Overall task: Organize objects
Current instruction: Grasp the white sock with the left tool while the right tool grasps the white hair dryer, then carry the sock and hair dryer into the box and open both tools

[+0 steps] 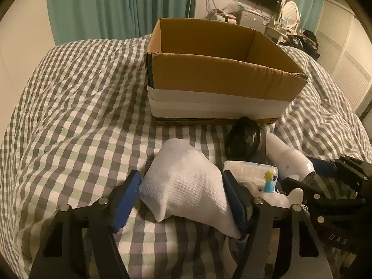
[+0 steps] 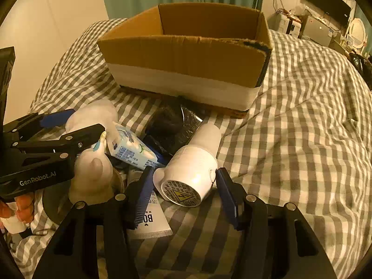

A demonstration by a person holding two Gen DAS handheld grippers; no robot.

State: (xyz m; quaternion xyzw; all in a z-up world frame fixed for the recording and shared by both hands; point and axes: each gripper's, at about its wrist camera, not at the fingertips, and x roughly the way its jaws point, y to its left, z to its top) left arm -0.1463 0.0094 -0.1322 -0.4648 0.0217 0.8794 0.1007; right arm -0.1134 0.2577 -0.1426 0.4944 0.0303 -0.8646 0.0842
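The cardboard box [image 1: 223, 79] sits open on the checked bedspread [image 1: 76, 107], and what shows of its inside looks bare — its floor is hidden from both views, so I would judge the sorting has hardly begun, if at all. Everything to be tidied lies in a heap just in front of it.

Nearest the left gripper [image 1: 183, 190] is a white knitted sock [image 1: 186, 186]; the jaws stand on either side of it, pads touching the fabric, though whether they have truly pinched it I cannot tell. The right gripper [image 2: 183, 186] has its jaws spread wide around the body of a white hair dryer [image 2: 195, 165] — flanking it, not yet closed.

Beside these lie a tissue packet [image 2: 132, 148], a black coil of something [image 1: 244, 144], a small white toy with a blue-and-yellow figure [image 1: 269, 182], and a printed card [image 2: 153, 223] under the dryer's end.

All of it is left to be boxed.
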